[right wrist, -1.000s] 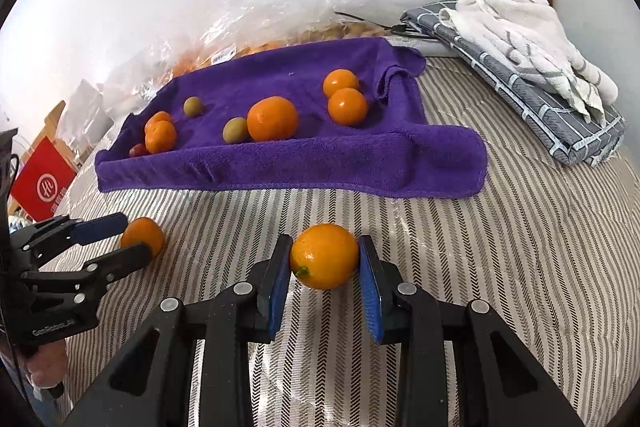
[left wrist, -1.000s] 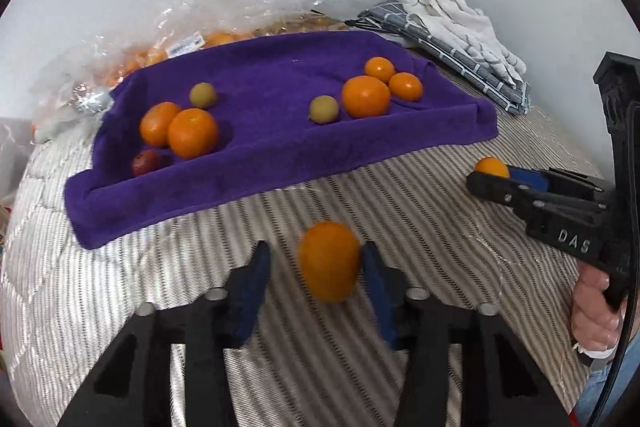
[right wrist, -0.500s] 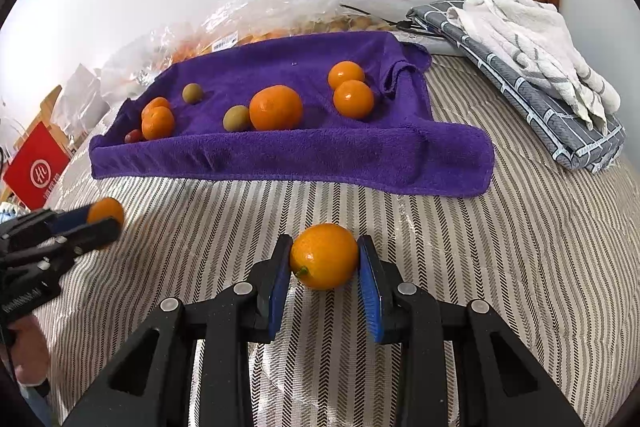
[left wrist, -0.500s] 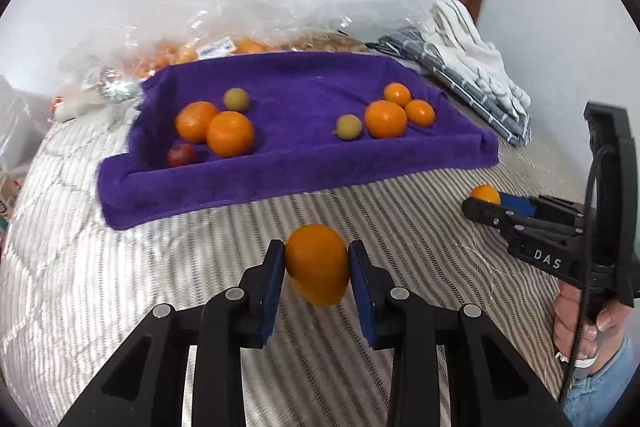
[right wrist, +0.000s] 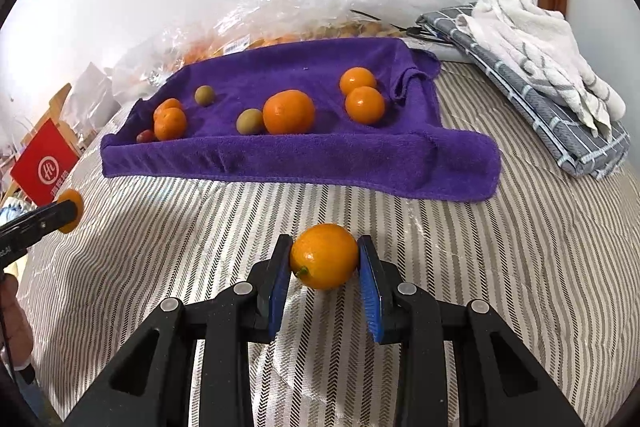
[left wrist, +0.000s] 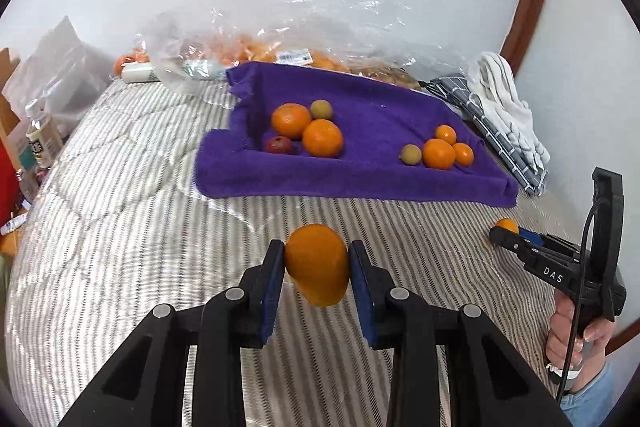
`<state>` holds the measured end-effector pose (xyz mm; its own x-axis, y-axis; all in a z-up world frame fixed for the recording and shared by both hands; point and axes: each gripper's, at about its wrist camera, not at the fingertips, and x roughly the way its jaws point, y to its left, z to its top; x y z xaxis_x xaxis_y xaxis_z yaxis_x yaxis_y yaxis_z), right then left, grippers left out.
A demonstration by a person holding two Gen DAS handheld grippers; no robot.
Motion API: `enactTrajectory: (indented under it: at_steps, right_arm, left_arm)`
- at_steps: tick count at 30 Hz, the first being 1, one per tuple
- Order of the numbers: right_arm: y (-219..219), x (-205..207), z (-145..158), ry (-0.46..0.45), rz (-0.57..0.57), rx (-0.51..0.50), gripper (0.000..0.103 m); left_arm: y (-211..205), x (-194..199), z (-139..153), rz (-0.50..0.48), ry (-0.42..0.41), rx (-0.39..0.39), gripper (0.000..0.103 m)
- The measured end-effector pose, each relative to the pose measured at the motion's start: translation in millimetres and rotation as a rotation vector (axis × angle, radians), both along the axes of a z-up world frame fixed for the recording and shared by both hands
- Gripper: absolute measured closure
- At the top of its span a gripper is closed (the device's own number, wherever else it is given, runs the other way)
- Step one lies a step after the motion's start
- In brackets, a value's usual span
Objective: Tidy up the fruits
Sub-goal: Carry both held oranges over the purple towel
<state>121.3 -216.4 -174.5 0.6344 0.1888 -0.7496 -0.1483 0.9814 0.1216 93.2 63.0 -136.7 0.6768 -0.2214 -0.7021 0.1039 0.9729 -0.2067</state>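
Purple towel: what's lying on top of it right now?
On the purple towel: five oranges, two greenish fruits and a red fruit. What lies under the towel is covered.

Striped bed [right wrist: 520, 247], purple towel [right wrist: 280, 159] atop

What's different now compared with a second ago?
The left gripper has closed on its orange and lifted it off the striped bedcover, swinging left. The right gripper still brackets the other orange, which has not left the cover. The fruit on the purple towel hasn't moved.
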Motion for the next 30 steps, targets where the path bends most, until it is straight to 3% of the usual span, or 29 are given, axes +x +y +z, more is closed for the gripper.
enactTrajectory:
  at_steps: [4,9,15,24,30]
  right_arm:
    - [3.1,0.2,15.3,-0.02,-0.001,-0.028,0.071]
    - [11.9,1.6,56.8,-0.113,0.02,-0.071,0.071]
    - [13.5,17.2,92.9,-0.147,0.031,-0.054,0.071]
    - [25.6,71.1,143.7,-0.183,0.024,-0.027,0.071]
    - [37.3,112.1,155.0,-0.183,0.048,-0.025,0.07]
  left_arm:
    - [9.0,0.7,19.8,0.018,-0.035,0.018,0.072]
    - [15.9,11.2,46.4,0.041,-0.073,0.014,0.072]
    - [14.5,28.8,71.7,0.049,-0.101,0.02,0.072]
    - [0.4,73.3,115.4,0.061,-0.137,0.051,0.072]
    - [-6.0,117.1,127.5,0.076,-0.142,0.033,0.072]
